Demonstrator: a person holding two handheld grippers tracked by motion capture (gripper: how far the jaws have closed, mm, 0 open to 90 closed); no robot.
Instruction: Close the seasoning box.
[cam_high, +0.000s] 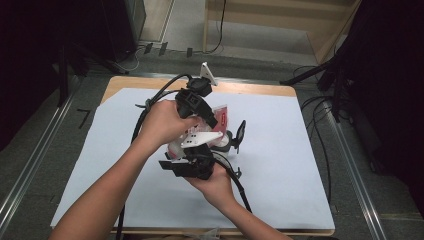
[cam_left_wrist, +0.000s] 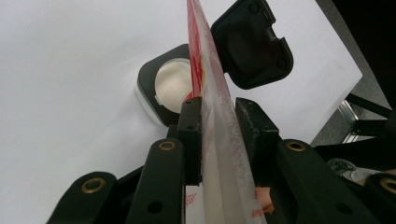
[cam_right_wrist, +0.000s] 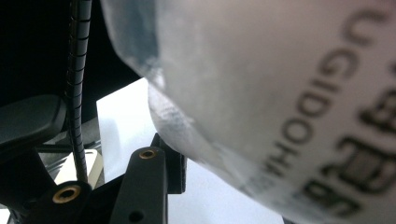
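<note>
From the high view we see the two hands close together over the middle of the bench (cam_high: 280, 165), which is covered with a white sheet. The left hand-held gripper (cam_high: 212, 120) points down toward a plastic bag (cam_high: 221, 116) with red print, and the right hand-held gripper (cam_high: 187, 155) meets the same bag from the near side. Just beside the bag stands a small black box (cam_high: 234, 140) with its lid raised. How the jaws sit on the bag, we cannot tell from here.

The left gripper view gives this detail. The bag (cam_left_wrist: 212, 93) stands edge-on between the two black jaws, and they are clenched on its thin edge. Behind it the box (cam_left_wrist: 159, 88) lies open on the white sheet, with a round pale inside and its lid (cam_left_wrist: 252, 42) tilted up.

In the right gripper view the bag (cam_right_wrist: 280, 84) is very near the camera, blurred, with dark letters on clear plastic. One jaw rises under it, but whether the right hand-held gripper is grasping the bag we cannot tell.
</note>
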